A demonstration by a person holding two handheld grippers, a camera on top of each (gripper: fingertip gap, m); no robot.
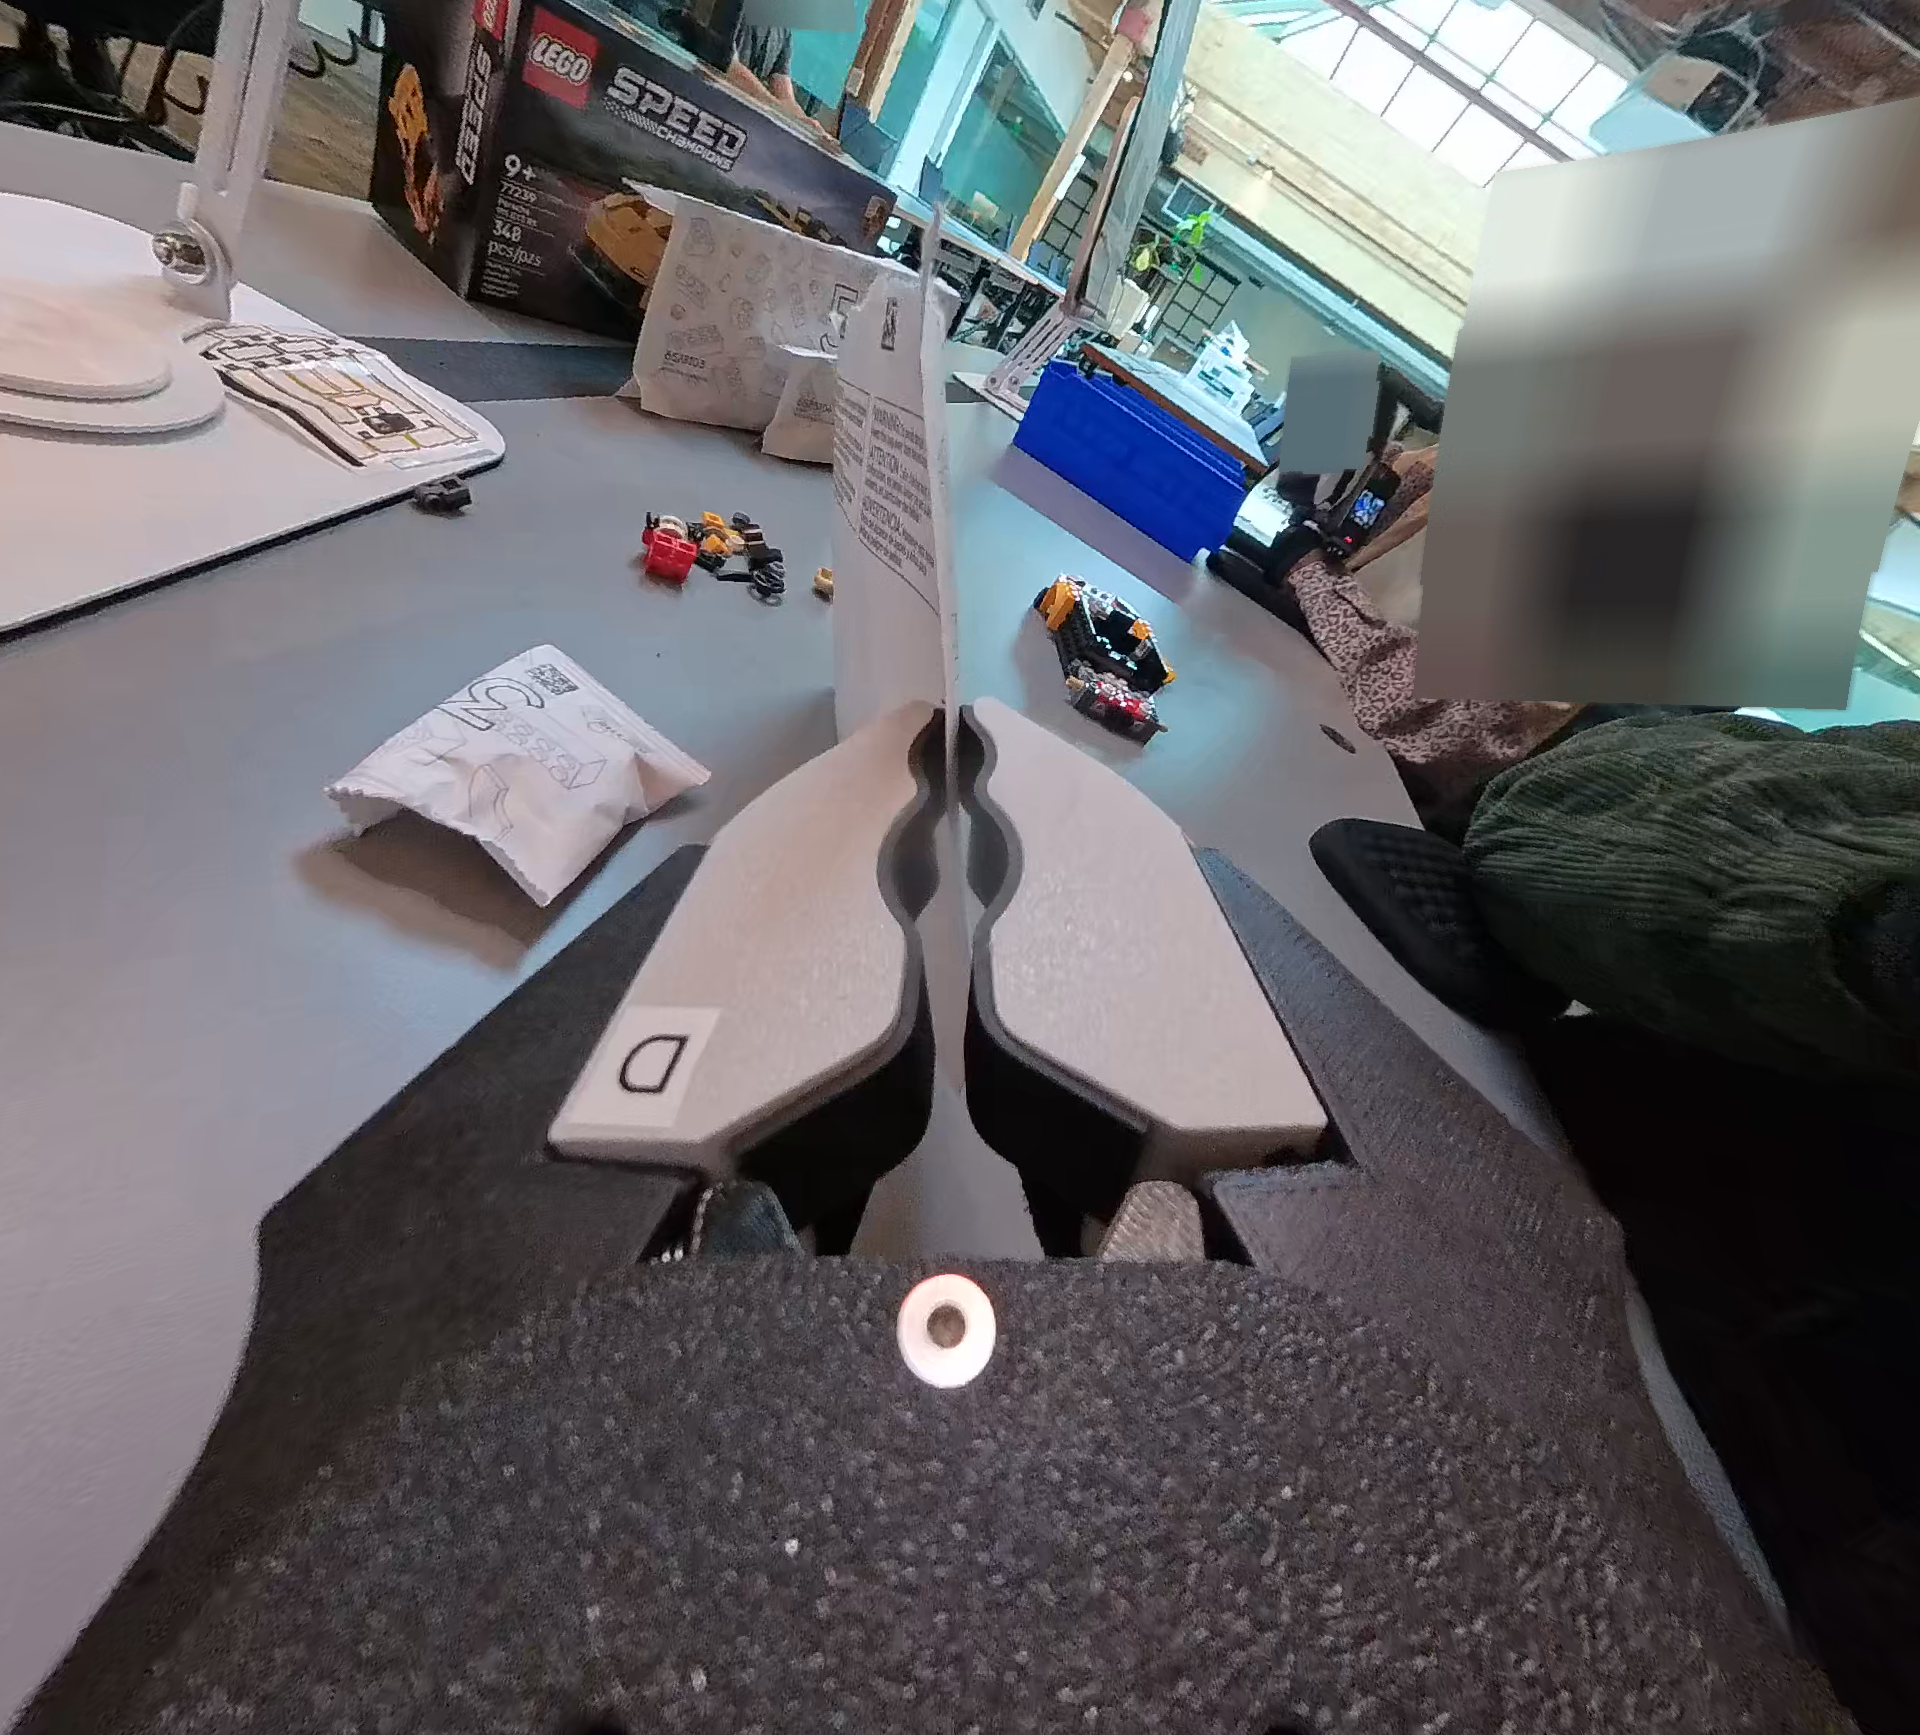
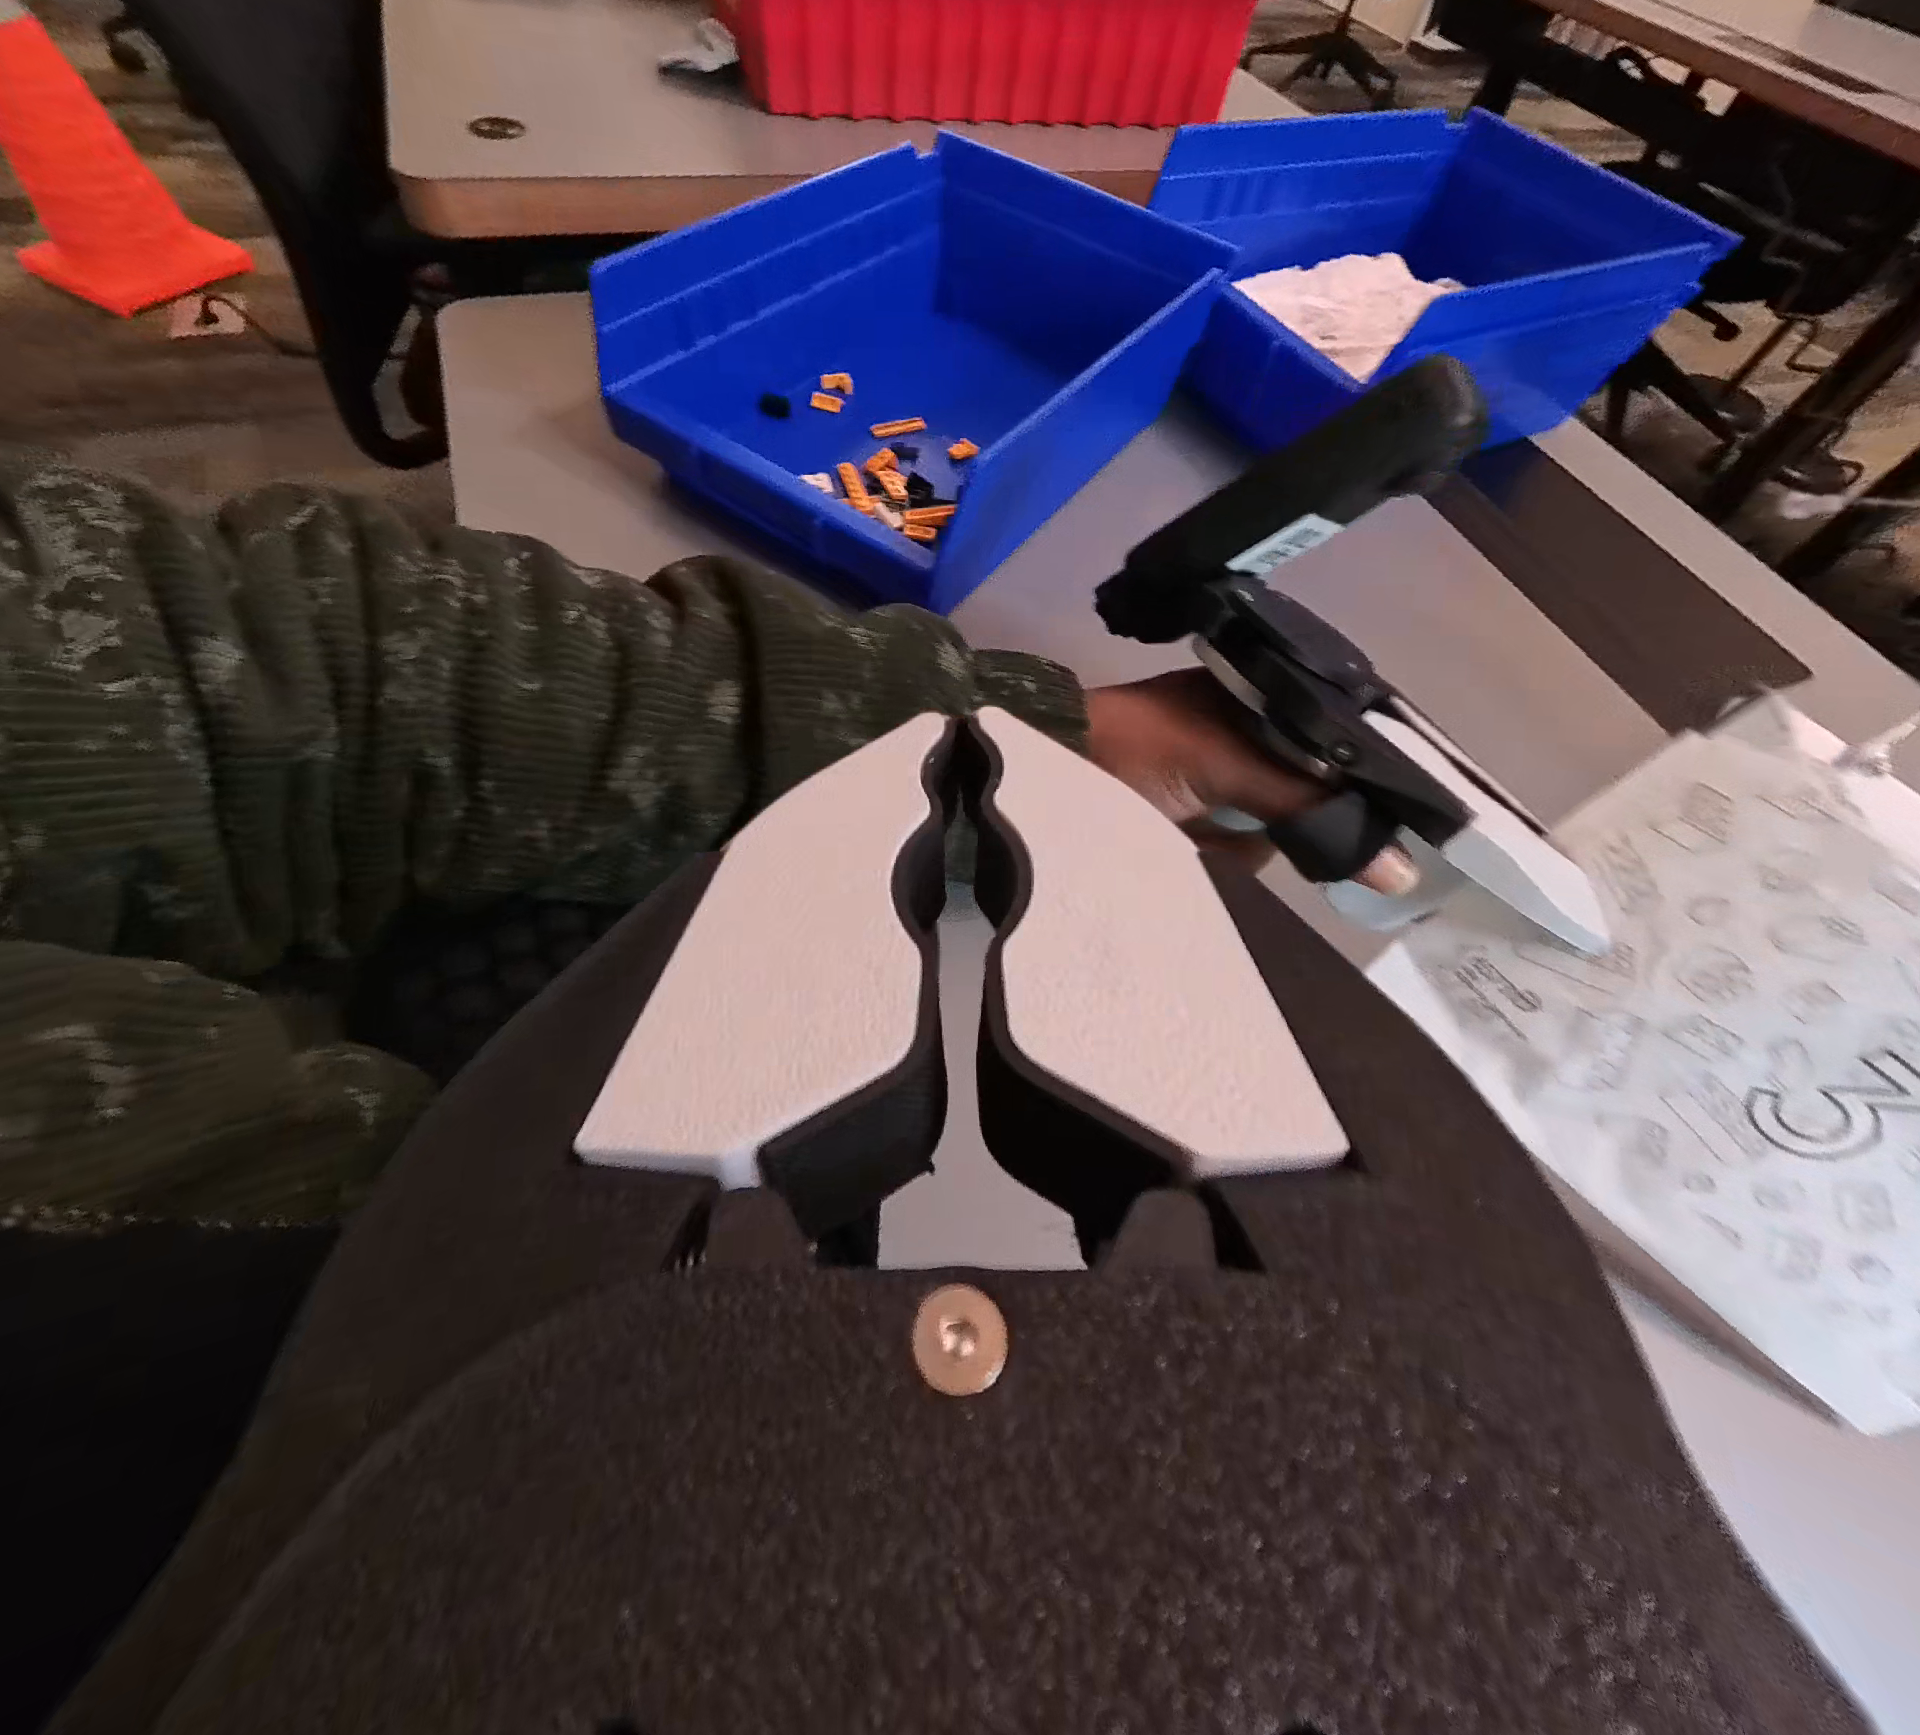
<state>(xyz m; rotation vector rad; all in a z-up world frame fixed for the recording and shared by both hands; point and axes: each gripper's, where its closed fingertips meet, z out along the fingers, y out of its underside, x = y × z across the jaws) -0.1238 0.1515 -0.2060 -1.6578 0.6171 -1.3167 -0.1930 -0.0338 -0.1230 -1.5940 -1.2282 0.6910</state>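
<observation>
My left gripper is shut on a flat white printed paper bag. It holds the bag upright and edge-on above the grey table. In the right wrist view the left gripper is at the right in a person's hand, its fingers on the same bag. My right gripper is shut, its pads together, just in front of a green sleeve. Past the sleeve stands a blue bin holding small orange and black bricks.
On the table lie a small white numbered bag, loose bricks, a partly built black and orange model, a toy set box and more white bags. A second blue bin holds crumpled paper; a red bin stands behind. About 20 centimetres separates my left fingertips from my right.
</observation>
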